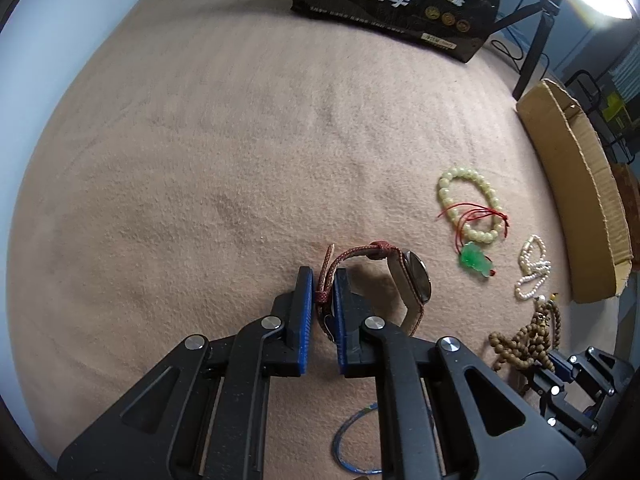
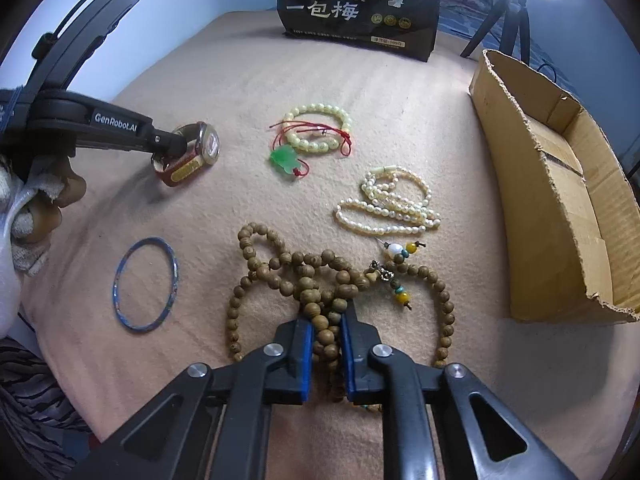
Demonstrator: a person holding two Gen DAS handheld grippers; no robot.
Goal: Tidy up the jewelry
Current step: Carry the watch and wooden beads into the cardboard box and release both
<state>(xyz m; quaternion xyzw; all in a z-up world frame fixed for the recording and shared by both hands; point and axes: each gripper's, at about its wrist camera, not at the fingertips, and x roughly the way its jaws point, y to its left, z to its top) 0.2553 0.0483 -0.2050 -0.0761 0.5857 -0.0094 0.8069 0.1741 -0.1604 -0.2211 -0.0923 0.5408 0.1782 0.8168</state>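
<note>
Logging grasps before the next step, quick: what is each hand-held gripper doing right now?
Left hand-held gripper: closed on the strap of the watch.
Right hand-held gripper: closed on the wooden bead necklace.

Right gripper [image 2: 326, 332] is clamped down on a bunch of the wooden bead mala [image 2: 304, 280], blue pads pinching several strands while the rest of it sprawls in loops on the tan blanket [image 2: 400, 92]. Just past it sits a pearl necklace [image 2: 394, 204] in a heap, and beyond that a pale jade bead bracelet [image 2: 320, 126] with a red cord and green pendant [image 2: 285, 162]. Off to the left there's a thin blue bangle [image 2: 145, 285] lying flat. Left gripper [image 2: 176, 148] is over there too, closed on the strap of a watch [image 2: 196, 154]. Torn cardboard box [image 2: 560, 184] on the right, black snack bag [image 2: 360, 8] at the back.
</note>
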